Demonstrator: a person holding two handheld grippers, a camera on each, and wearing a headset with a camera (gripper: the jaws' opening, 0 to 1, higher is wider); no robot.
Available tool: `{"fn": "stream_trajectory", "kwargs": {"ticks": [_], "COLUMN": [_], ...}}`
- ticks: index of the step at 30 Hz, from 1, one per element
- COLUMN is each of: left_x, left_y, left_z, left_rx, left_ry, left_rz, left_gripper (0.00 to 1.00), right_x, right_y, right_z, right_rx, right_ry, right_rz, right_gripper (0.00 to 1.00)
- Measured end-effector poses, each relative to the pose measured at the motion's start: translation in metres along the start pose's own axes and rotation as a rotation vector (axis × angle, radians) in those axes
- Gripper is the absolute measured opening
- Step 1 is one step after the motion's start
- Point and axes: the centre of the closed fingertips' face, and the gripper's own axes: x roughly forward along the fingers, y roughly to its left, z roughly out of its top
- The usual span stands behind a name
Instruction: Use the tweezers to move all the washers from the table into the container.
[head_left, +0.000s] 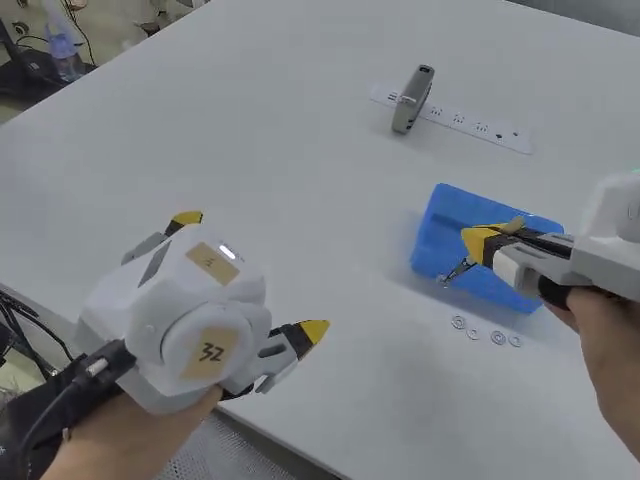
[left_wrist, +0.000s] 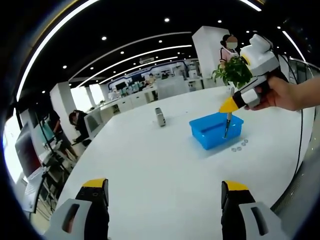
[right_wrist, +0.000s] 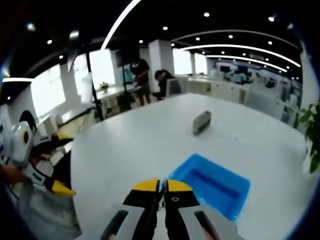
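Several small metal washers (head_left: 486, 334) lie in a row on the white table (head_left: 300, 180), just in front of the blue container (head_left: 450, 215). My right gripper (head_left: 482, 241) is shut on thin tweezers (head_left: 458, 270), whose tips hang over the container's near left edge. From the left gripper view, the tweezers (left_wrist: 227, 125) point down into the blue container (left_wrist: 207, 136), with the washers (left_wrist: 239, 146) beside it. I cannot tell whether the tips hold a washer. My left gripper (head_left: 250, 273) is open and empty at the table's near left, far from the container.
A white power strip (head_left: 480, 127) lies at the back of the table with a grey device (head_left: 410, 100) standing on its left end. The table's front edge runs close under both hands. In the left gripper view, people and a plant (left_wrist: 234, 74) are beyond the table.
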Motion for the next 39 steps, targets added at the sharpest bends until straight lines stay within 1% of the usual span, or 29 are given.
{"fn": "stream_trajectory", "kwargs": {"ticks": [2, 7, 12, 21, 22, 27, 30, 33, 36, 39], "left_x": [0.0, 0.0, 0.0, 0.001, 0.001, 0.001, 0.001, 0.002, 0.002, 0.002], "left_y": [0.0, 0.0, -0.001, -0.001, 0.0, -0.002, -0.003, -0.003, -0.004, -0.004], "left_z": [0.0, 0.0, 0.0, -0.001, 0.0, -0.002, -0.001, -0.002, -0.002, -0.003], "left_rx": [0.0, 0.001, 0.007, 0.01, 0.012, 0.012, 0.012, 0.022, 0.024, 0.025], "left_ry": [0.001, -0.001, 0.003, 0.01, 0.009, 0.018, 0.014, 0.021, 0.021, 0.026], "left_rz": [0.001, -0.002, -0.003, 0.001, 0.004, -0.003, -0.009, -0.01, -0.011, -0.012], "left_gripper": [0.96, 0.95, 0.95, 0.95, 0.95, 0.95, 0.95, 0.94, 0.94, 0.94], "right_x": [-0.001, 0.002, 0.01, 0.024, 0.027, 0.039, 0.048, 0.054, 0.061, 0.064], "right_y": [-0.004, -0.004, -0.011, -0.025, -0.029, -0.036, -0.041, -0.047, -0.052, -0.055], "right_z": [0.004, 0.012, 0.017, 0.024, 0.024, 0.022, 0.018, 0.013, 0.009, 0.005], "right_rx": [-0.001, -0.021, -0.03, -0.032, -0.029, -0.016, 0.0, -0.002, 0.014, 0.024], "right_ry": [-0.004, -0.015, -0.019, -0.027, -0.025, -0.026, -0.019, -0.012, -0.006, 0.002], "right_rz": [-0.002, -0.005, -0.01, -0.039, -0.046, -0.067, -0.076, -0.099, -0.107, -0.109], "right_gripper": [0.0, 0.0, 0.0, 0.0, 0.0, 0.0, 0.0, 0.0, 0.0, 0.0]}}
